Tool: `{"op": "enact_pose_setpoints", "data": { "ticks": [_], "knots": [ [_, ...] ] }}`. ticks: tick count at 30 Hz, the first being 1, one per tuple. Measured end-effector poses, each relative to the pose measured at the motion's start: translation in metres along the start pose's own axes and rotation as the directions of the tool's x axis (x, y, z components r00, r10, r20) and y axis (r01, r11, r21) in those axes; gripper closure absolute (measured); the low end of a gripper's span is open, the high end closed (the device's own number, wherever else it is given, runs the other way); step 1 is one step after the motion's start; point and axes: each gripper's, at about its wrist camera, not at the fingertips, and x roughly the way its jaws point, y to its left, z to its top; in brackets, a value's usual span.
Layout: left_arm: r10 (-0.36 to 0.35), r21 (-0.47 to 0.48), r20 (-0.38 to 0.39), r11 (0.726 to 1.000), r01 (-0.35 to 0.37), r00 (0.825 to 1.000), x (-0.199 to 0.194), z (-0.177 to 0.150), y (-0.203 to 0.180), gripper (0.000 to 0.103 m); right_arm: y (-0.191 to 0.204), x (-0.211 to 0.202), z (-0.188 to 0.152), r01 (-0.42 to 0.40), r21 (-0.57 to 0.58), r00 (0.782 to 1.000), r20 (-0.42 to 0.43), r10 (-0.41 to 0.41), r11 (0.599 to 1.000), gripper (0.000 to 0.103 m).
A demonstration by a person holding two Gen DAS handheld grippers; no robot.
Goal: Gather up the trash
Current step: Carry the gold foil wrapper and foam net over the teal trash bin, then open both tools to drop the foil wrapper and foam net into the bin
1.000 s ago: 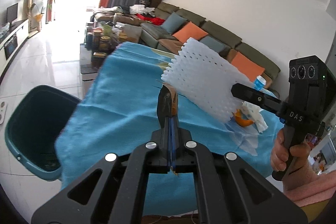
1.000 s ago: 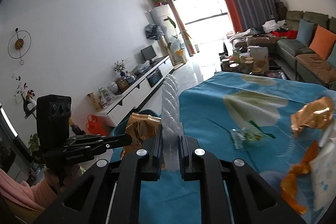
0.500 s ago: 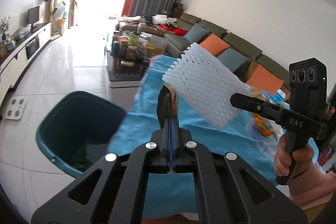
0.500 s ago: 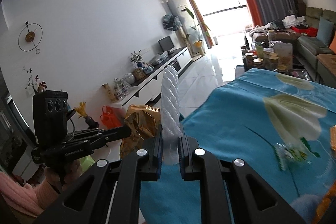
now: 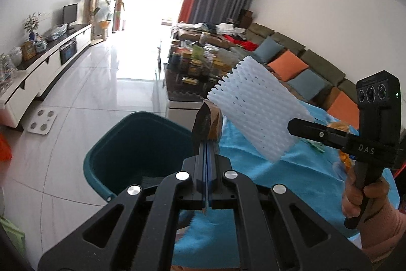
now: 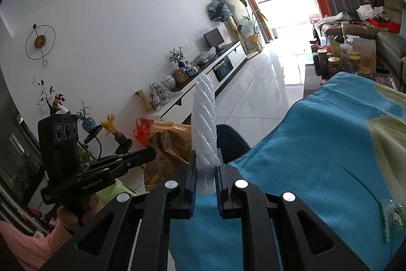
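Note:
My left gripper (image 5: 206, 144) is shut on a crumpled gold foil wrapper (image 5: 209, 118), held up just right of the teal trash bin (image 5: 132, 151) on the floor. From the right wrist view the wrapper (image 6: 165, 149) hangs from the left gripper (image 6: 149, 156). My right gripper (image 6: 205, 164) is shut on a white foam net sleeve (image 6: 204, 118), held above the table's left edge; it also shows in the left wrist view (image 5: 256, 108) at the right gripper's tip (image 5: 294, 125). The bin's rim (image 6: 231, 141) peeks out behind the sleeve.
A table with a blue cloth (image 5: 291, 169) (image 6: 317, 156) holds more scraps: a clear green-print wrapper (image 6: 392, 217) and orange bits (image 5: 343, 156). A coffee table with jars (image 5: 192, 73), a sofa (image 5: 304, 67), a TV cabinet (image 5: 38, 67) and a white scale (image 5: 41, 118) surround the tiled floor.
Both grippers have swung left, off the table, with their trash still held. The bin has come from the far left to just under and left of the left gripper.

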Motion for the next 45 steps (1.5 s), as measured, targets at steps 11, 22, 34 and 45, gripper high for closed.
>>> {"op": "enact_pose_setpoints", "data": {
  "ticks": [11, 22, 34, 45],
  "knots": [
    [0.066, -0.068, -0.058, 0.995, -0.069, 0.996, 0.023, -0.009, 0.036, 0.102, 0.001, 0.051, 0.007, 0.024, 0.022, 0.995, -0.093, -0.021, 0.999, 0.091],
    [0.090, -0.126, -0.107, 0.987, -0.104, 0.990, 0.052, -0.014, 0.059, 0.102, 0.004, 0.095, 0.008, 0.049, 0.036, 0.982, -0.183, -0.042, 0.998, 0.091],
    [0.076, -0.160, -0.170, 0.982, -0.103, 0.983, 0.086, -0.023, 0.071, 0.101, 0.000, 0.122, 0.013, 0.084, 0.065, 0.967, -0.246, -0.065, 0.994, 0.079],
    [0.071, -0.163, -0.146, 0.982, -0.095, 0.987, 0.091, -0.022, 0.066, 0.085, -0.007, 0.112, 0.013, 0.087, 0.079, 0.972, -0.227, -0.067, 0.993, 0.074]
  ]
}}
